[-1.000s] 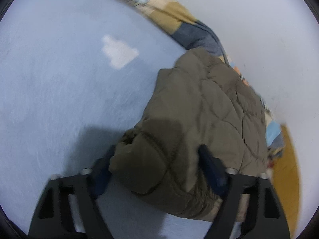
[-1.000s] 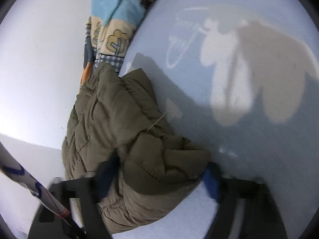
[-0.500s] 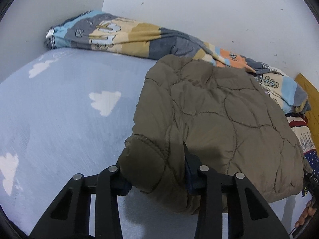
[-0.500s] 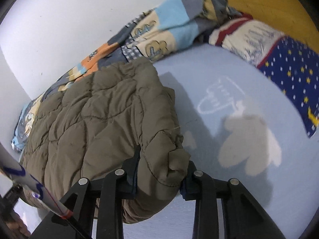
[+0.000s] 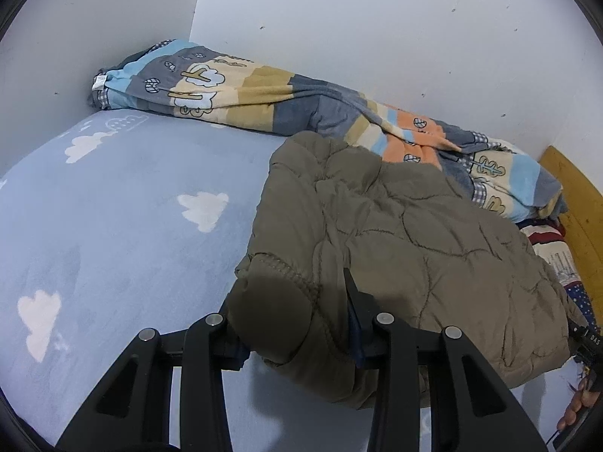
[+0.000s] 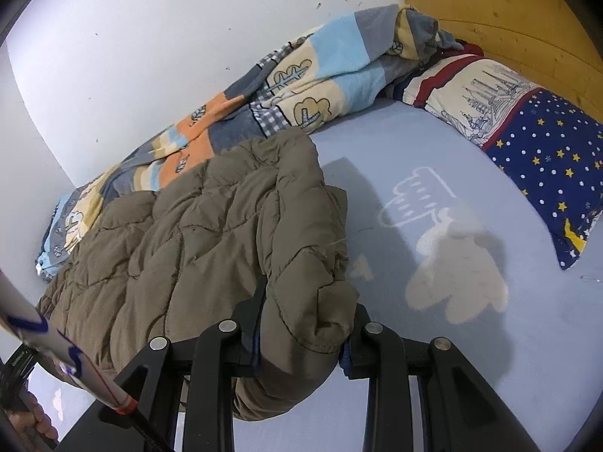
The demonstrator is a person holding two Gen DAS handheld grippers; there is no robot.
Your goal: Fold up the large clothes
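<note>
Seemingly mid-fold, the left claw (image 5: 294, 324) pinches a bulky near corner of the olive quilted jacket (image 5: 407, 248), which spreads ahead and to its right over the cloud-print bed (image 5: 124, 226); a patchwork blanket (image 5: 264, 94) is bunched along the wall beyond. From the right wrist, the right claw (image 6: 305, 331) clamps the jacket's opposite near corner, the padding ballooning between its jaws, a starry pillow (image 6: 542, 147) far ahead to its right. Puffy, soft and likely light, the jacket should compress and spring back; thick hems and corners look the surest holds. No containers show
</note>
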